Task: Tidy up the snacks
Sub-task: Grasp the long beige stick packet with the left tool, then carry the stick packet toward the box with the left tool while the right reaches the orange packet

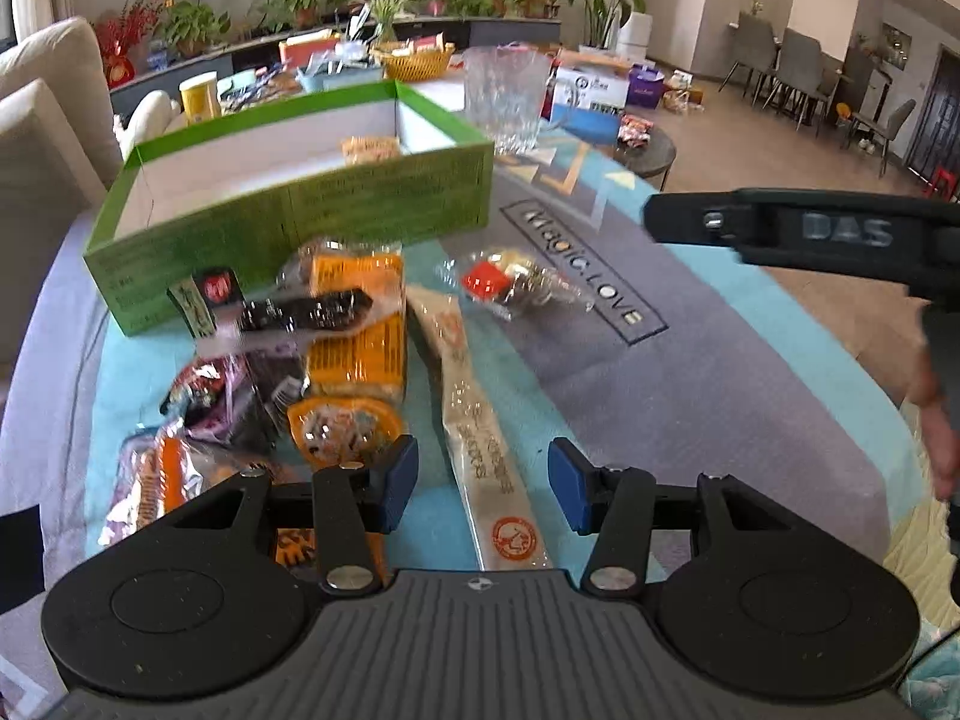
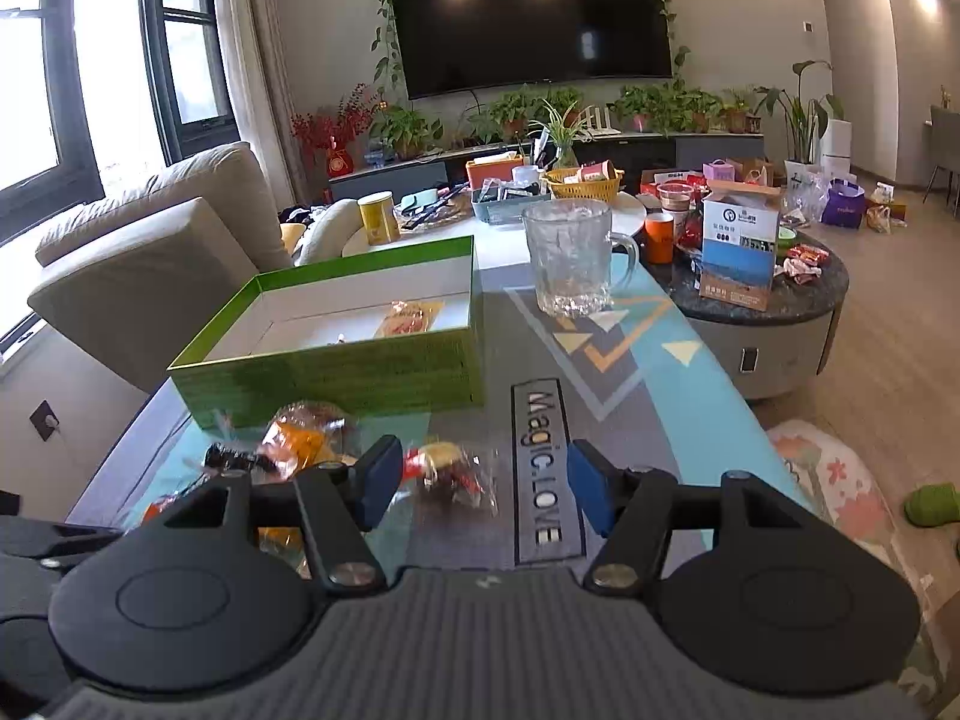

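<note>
An open green box (image 1: 384, 204) sits on the table with one snack packet (image 1: 369, 149) inside; it also shows in the right wrist view (image 2: 372, 372). Several loose snacks lie in front of it. My left gripper (image 1: 483, 483) is open and empty, low over a long pale wrapped snack (image 1: 480, 438) that runs between its fingers. An orange packet (image 1: 357, 324) and a clear packet with a red label (image 1: 516, 285) lie nearby. My right gripper (image 2: 477, 489) is open and empty, just above the clear packet (image 2: 453, 474). Its body also shows at the right of the left wrist view (image 1: 810, 234).
A clear glass mug (image 2: 570, 255) stands behind the box on the patterned mat (image 2: 543, 462). A cluttered round side table (image 2: 780, 300) is at the right, a beige sofa (image 2: 150, 252) at the left. More dark and foil packets (image 1: 222, 396) pile at the left.
</note>
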A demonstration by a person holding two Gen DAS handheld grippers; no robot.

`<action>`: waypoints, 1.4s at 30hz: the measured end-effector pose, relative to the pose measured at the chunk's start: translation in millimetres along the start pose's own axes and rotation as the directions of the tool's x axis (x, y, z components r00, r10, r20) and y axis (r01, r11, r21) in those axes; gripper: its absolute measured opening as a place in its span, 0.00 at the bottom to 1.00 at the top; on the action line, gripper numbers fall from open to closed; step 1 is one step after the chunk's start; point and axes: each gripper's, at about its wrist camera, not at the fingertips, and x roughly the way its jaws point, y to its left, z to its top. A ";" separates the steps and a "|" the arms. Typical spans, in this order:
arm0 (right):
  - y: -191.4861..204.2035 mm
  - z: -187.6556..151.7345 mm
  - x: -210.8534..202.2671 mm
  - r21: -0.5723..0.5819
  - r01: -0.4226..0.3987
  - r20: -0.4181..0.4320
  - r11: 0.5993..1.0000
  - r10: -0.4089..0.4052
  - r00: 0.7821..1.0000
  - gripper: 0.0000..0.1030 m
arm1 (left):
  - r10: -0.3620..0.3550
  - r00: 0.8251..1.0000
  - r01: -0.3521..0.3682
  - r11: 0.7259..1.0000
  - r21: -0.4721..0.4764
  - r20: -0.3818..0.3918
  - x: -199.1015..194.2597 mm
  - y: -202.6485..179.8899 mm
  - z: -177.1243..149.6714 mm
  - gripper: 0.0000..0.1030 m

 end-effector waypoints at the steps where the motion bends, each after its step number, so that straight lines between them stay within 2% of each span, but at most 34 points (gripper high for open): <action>1: -2.8 -2.5 -2.6 0.001 -0.001 0.001 1.000 0.001 1.000 0.48 | -0.003 1.000 0.003 1.000 -0.008 -0.006 2.0 0.0 -0.5 0.44; 3: -4.9 -4.2 -3.6 0.009 -0.002 0.003 1.000 0.002 1.000 0.48 | -0.010 1.000 0.010 1.000 -0.018 -0.021 6.5 -0.9 -2.0 0.44; 9: -12.2 -11.0 -0.2 0.042 -0.011 -0.005 0.999 0.011 1.000 0.48 | 0.025 0.998 -0.025 1.000 0.003 -0.051 19.6 -7.2 -5.1 0.44; 10: -13.4 -12.2 0.6 0.047 -0.013 -0.008 0.999 0.013 1.000 0.48 | 0.022 0.998 -0.021 1.000 0.004 -0.058 21.9 -7.2 -6.3 0.42; 12: -14.3 -13.9 1.6 0.054 -0.018 -0.011 0.998 0.018 1.000 0.48 | 0.023 0.999 -0.022 1.000 0.018 -0.040 21.4 -8.0 -9.4 0.27; 15: -15.7 -16.1 0.9 0.058 -0.021 -0.012 0.998 0.022 1.000 0.48 | -0.009 0.999 0.010 0.999 0.041 -0.036 16.4 -11.1 -10.9 0.24; 17: -16.4 -17.7 0.9 0.058 -0.020 -0.014 0.998 0.021 1.000 0.48 | -0.041 0.999 0.040 0.997 0.061 0.009 4.4 -15.9 -11.0 0.21; 21: -18.4 -16.7 0.2 0.067 -0.021 -0.013 0.998 0.022 1.000 0.48 | -0.038 0.995 0.028 0.995 0.097 0.097 -21.1 -18.6 -5.0 0.19; 26: -20.2 -14.0 -1.7 0.071 -0.015 0.002 0.997 0.015 1.000 0.48 | -0.006 0.988 -0.001 0.999 0.044 0.154 -45.6 0.4 1.3 0.10; 33: -15.0 -13.5 0.1 0.072 -0.030 -0.007 0.997 0.030 1.000 0.48 | 0.026 0.973 -0.018 0.999 -0.036 0.229 -68.5 28.7 8.1 0.07; 39: -2.6 -15.5 1.1 0.055 -0.064 -0.020 0.996 0.066 0.998 0.48 | 0.047 0.946 -0.021 0.996 -0.084 0.320 -93.2 46.9 14.1 0.07; 42: 9.7 -17.3 5.8 0.029 -0.098 -0.038 0.995 0.099 0.994 0.48 | 0.097 0.926 -0.062 0.993 -0.105 0.365 -103.8 54.7 16.3 0.07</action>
